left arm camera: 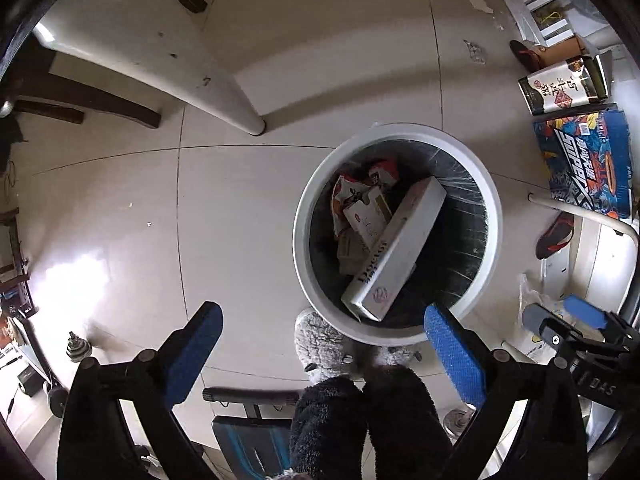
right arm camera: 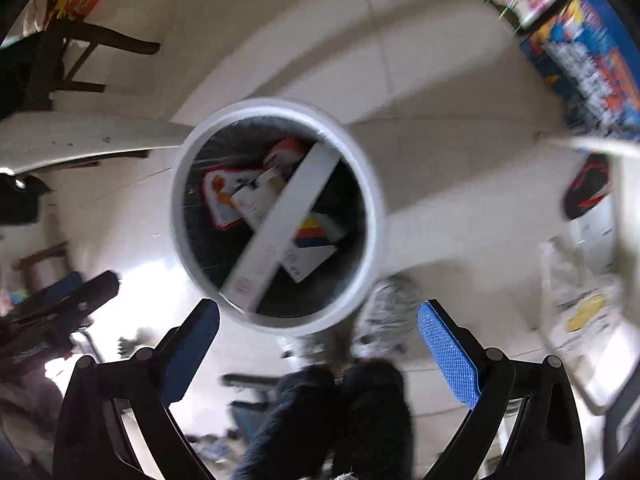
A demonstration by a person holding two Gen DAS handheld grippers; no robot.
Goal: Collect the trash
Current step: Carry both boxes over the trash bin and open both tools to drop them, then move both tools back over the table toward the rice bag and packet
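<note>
A white plastic table leg (left arm camera: 224, 96) stands on the pale tiled floor (left arm camera: 240, 220). A dark wooden chair leg (left arm camera: 92, 100) is beside it. At the right edge, a blue printed cardboard box (left arm camera: 584, 164) lies near a black-and-red slipper (left arm camera: 554, 236). Small dark dumbbell weights (left arm camera: 78, 346) sit at the lower left.

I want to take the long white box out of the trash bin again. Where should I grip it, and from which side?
Grip the long white box at its near end, which leans on the trash bin rim close to the open left gripper. Probably come from above and close across its narrow width. The far end slopes down among other packaging, harder to reach.
</note>
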